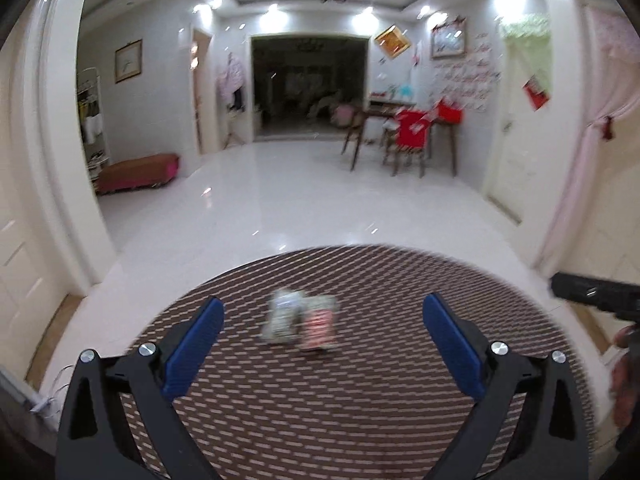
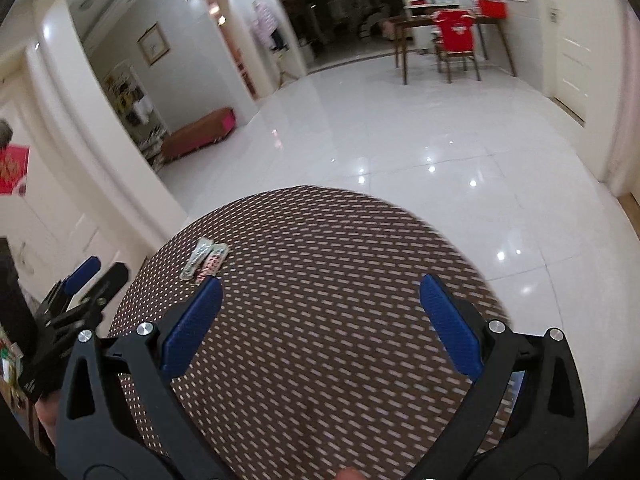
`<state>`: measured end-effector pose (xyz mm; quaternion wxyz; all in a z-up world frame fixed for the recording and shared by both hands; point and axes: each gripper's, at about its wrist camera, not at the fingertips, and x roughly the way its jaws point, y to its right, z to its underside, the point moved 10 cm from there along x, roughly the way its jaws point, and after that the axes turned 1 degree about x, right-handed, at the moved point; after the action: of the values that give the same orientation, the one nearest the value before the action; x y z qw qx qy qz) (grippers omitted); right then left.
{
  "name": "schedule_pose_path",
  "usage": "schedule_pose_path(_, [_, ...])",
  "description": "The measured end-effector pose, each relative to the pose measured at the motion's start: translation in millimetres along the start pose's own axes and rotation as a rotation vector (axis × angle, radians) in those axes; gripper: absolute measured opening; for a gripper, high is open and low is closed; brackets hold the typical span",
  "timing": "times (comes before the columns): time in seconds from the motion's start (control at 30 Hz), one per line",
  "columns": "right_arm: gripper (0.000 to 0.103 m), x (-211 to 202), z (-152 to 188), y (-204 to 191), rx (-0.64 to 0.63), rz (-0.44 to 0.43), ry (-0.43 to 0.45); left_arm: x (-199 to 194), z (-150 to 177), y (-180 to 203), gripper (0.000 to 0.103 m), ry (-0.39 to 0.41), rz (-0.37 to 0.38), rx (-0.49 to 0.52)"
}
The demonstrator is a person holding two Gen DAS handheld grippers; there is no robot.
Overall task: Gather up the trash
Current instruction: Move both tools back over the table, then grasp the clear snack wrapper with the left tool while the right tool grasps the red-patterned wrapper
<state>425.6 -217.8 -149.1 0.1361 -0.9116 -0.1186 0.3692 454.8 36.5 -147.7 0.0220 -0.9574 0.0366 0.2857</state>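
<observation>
Foil-like wrappers (image 1: 300, 322) lie flat, side by side on the round woven-patterned table (image 1: 360, 400), just ahead between the wide-spread left tongs (image 1: 320, 318); thin and flat, they may slip under the closing blue pads while the right tongs (image 2: 320, 300), also wide, hover empty.

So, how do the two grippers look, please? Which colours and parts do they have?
Both look alike. The left gripper and the right gripper each have matte black angular arms with triangular cut-outs, round silver screws at the joints, and blue ribbed pads on the jaws. No cables or markings are visible.
</observation>
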Motion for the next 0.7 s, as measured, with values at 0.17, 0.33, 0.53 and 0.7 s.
schedule_pose_path(0.17, [0.097,53,-3,-51,-0.061,-0.019,-0.053,42,14,-32,0.098,-0.098,-0.023,0.030])
schedule_pose_path(0.33, [0.097,105,5,-83,-0.112,0.006,-0.112,88,32,-40,0.098,-0.205,-0.015,0.097])
schedule_pose_path(0.53, [0.097,148,6,-86,-0.088,0.003,-0.142,125,42,-44,0.083,-0.285,0.049,0.100])
schedule_pose_path(0.7, [0.097,167,24,-91,-0.121,-0.004,-0.187,130,43,-41,0.033,-0.300,0.129,0.059])
